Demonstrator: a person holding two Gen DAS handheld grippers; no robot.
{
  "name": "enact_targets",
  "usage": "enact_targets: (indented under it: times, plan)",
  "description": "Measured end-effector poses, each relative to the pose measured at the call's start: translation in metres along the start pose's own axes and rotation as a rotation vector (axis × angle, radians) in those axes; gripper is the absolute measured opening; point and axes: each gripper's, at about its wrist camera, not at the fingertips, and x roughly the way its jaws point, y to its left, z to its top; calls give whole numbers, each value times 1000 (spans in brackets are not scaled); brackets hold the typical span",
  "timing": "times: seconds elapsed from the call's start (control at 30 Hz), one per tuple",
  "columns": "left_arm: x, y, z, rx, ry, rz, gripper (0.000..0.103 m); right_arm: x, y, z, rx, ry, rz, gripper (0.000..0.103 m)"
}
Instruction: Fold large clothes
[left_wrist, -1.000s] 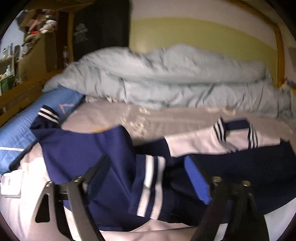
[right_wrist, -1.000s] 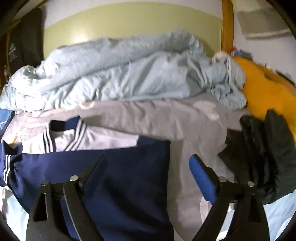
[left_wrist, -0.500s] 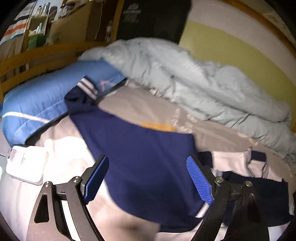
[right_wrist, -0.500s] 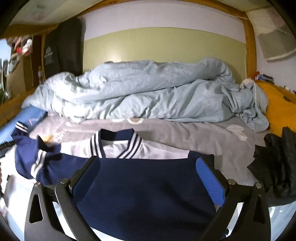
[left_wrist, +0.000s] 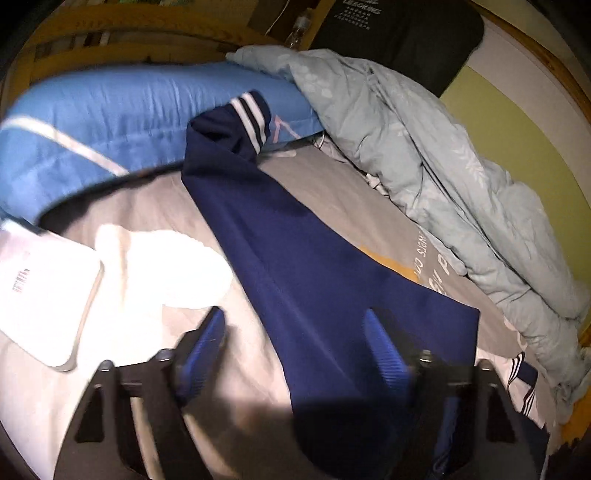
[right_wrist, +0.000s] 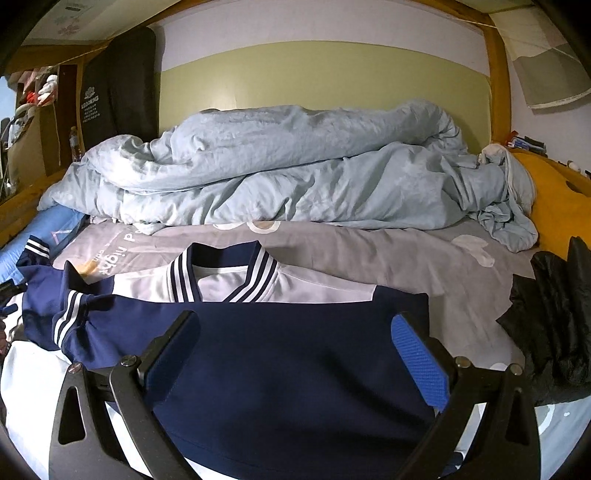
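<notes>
Jacket (right_wrist: 295, 369) lies flat on the bed (right_wrist: 369, 254), collar toward the duvet (right_wrist: 295, 173), one sleeve (left_wrist: 295, 258) stretching lengthwise to the blue pillow (left_wrist: 110, 110). Left gripper (left_wrist: 295, 343) closing over the sleeve, not pressing; right gripper (right_wrist: 295, 350) wide apart, empty.

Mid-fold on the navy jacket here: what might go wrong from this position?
1. The left gripper is closing over the navy sleeve; its fingers may also pinch the grey bedsheet beneath.
2. The striped cuff lies on the blue pillow and could drag it.
3. The right gripper is open above the jacket body, so nothing anchors it.
</notes>
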Motion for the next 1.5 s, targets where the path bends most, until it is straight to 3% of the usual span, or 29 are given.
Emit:
enact_targets:
  times: [0.03,0.1,0.17,0.3,0.4,0.5,0.6,0.7,0.83,0.93,1.07,1.13,1.17,1.2,1.23,1.37,1.5]
  plan:
    - [6,5,-1,-24,13,-11,58,0,-1,0,1,0,-3,102]
    - [16,10,-2,-42,34,-4,23,1,-2,0,5,3,-2,102]
    - [18,9,-3,-39,46,3,7,3,-3,0,12,7,-1,102]
    - [-11,-22,-1,57,-72,7,5,6,-4,0,18,18,-1,102]
    - [-55,-76,-10,201,-165,-120,5,8,-3,-2,16,25,-2,102]
    - [-94,-133,-36,359,-201,-221,5,9,0,-3,1,27,-8,102]
    - [-114,-182,-74,479,-160,-332,5,9,1,-4,-10,27,-17,102]
    - [-99,-218,-116,569,-13,-447,5,11,0,-4,-5,36,-19,102]
    - [-68,-250,-173,712,166,-438,6,14,-3,-5,-1,50,-20,102]
    - [-56,-258,-197,795,234,-367,11,17,-7,-5,1,62,-25,102]
    - [-70,-251,-188,764,220,-405,26,19,-9,-6,9,71,-30,102]
    - [-87,-248,-177,750,162,-414,50,19,-10,-7,13,71,-29,102]
    - [-98,-244,-168,745,114,-409,72,19,-10,-7,13,70,-29,102]
    - [-110,-238,-156,729,45,-403,80,19,-10,-7,11,71,-30,102]
    - [-118,-231,-144,708,-4,-391,80,19,-10,-6,11,70,-30,102]
    - [-127,-194,-96,576,-75,-321,81,19,-10,-7,10,70,-29,102]
    - [-97,-133,-51,379,-37,-182,81,19,-10,-7,9,72,-31,102]
